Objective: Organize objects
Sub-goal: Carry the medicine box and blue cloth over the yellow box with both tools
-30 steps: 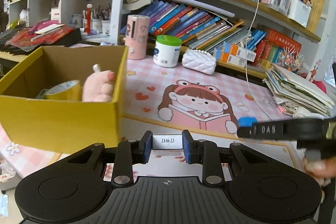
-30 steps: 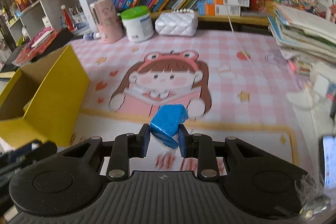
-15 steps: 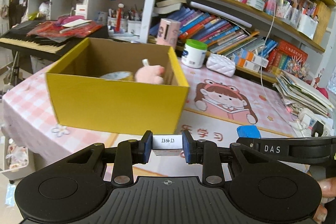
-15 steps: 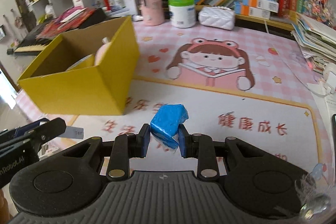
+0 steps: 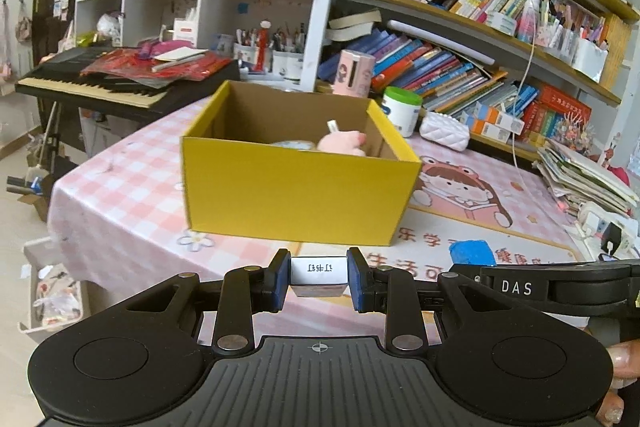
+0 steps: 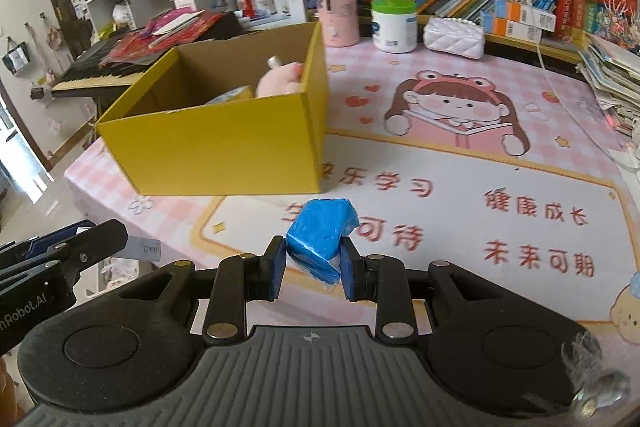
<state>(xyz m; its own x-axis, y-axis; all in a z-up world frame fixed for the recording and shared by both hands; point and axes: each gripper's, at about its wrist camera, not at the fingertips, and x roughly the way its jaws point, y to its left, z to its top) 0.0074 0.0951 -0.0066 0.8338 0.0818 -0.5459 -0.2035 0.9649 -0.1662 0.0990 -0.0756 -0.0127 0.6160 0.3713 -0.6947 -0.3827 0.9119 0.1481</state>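
Observation:
My left gripper (image 5: 319, 277) is shut on a small white box with printed characters (image 5: 318, 270), held in the air in front of the table's near edge. My right gripper (image 6: 313, 267) is shut on a blue wrapped packet (image 6: 320, 233), also seen to the right in the left wrist view (image 5: 472, 253). Ahead of both stands an open yellow cardboard box (image 5: 296, 187) (image 6: 224, 147) on the pink checked table. Inside it lie a pink plush toy (image 5: 343, 143) (image 6: 280, 81) and a roll of tape (image 6: 230, 95), mostly hidden by the box wall.
A cartoon desk mat (image 6: 460, 187) covers the table to the box's right. At the back stand a pink cylinder (image 6: 335, 9), a white jar with a green lid (image 6: 394, 25) and a white quilted pouch (image 6: 454, 37). Stacked papers (image 5: 584, 179) lie at the right; a keyboard (image 5: 92, 87) stands left.
Both grippers have pulled back from the table and swung left, so the yellow box now sits centred and farther away. Each still holds its object.

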